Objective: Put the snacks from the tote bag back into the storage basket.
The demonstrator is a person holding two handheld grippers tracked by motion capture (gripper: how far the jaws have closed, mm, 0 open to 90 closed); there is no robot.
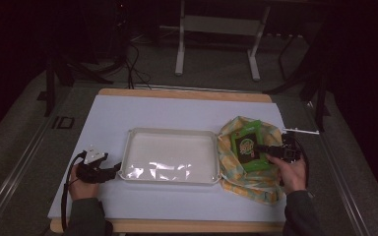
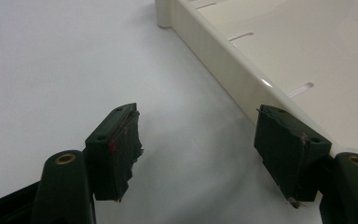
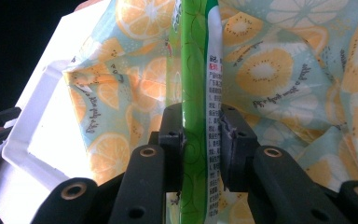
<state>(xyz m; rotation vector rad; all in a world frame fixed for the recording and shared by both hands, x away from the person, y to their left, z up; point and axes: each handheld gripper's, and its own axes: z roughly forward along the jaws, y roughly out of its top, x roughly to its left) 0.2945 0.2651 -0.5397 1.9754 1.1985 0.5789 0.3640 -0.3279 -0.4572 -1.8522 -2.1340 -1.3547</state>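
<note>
Green packet clamped edge-on in right gripper.

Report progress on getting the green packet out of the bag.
Done: the right gripper has clamped the green packet. In hand: the packet lies in the open fruit-print bag. Left: lift it out, probably into the white tray, beside which the left gripper waits open.

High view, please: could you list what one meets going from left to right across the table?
Left hand-held gripper → shallow white plastic tray → fruit-patterned cloth bag → right hand-held gripper, clamped on a green snack packet.
</note>
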